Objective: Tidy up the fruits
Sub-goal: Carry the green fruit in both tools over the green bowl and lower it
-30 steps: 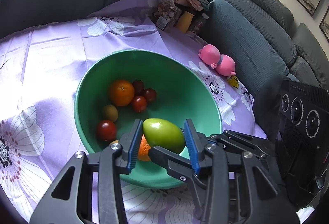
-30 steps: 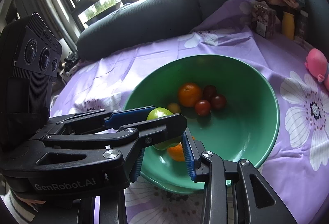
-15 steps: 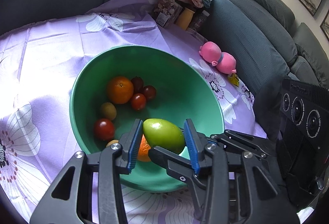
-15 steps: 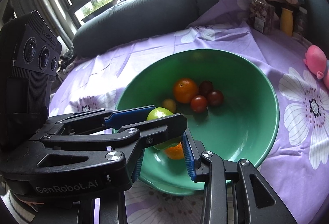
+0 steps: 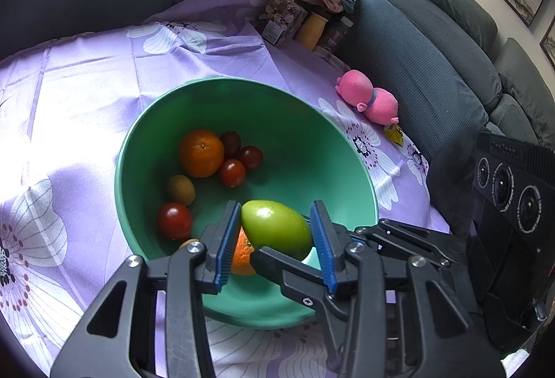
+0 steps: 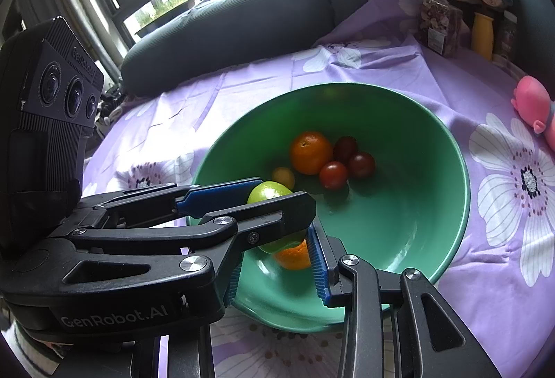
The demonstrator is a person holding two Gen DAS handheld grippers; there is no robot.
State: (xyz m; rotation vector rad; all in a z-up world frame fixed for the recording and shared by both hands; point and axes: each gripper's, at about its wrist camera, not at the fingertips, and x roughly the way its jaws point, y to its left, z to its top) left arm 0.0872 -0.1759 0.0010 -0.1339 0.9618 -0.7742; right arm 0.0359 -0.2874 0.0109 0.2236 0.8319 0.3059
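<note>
Left gripper point(image 5: 275, 241) jaws clamp green mango point(image 5: 275, 228), long axis across jaws, over bowl point(image 5: 350, 176) near rim, lower centre. Right gripper point(image 6: 277, 265) jaws narrow, empty; mango just beyond.

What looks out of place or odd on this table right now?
A pink plush toy lies on the purple tablecloth beside the green bowl, unrelated to the fruit. Nothing is spilled or damaged. The green mango sits between the left gripper's pads above the bowl.
</note>
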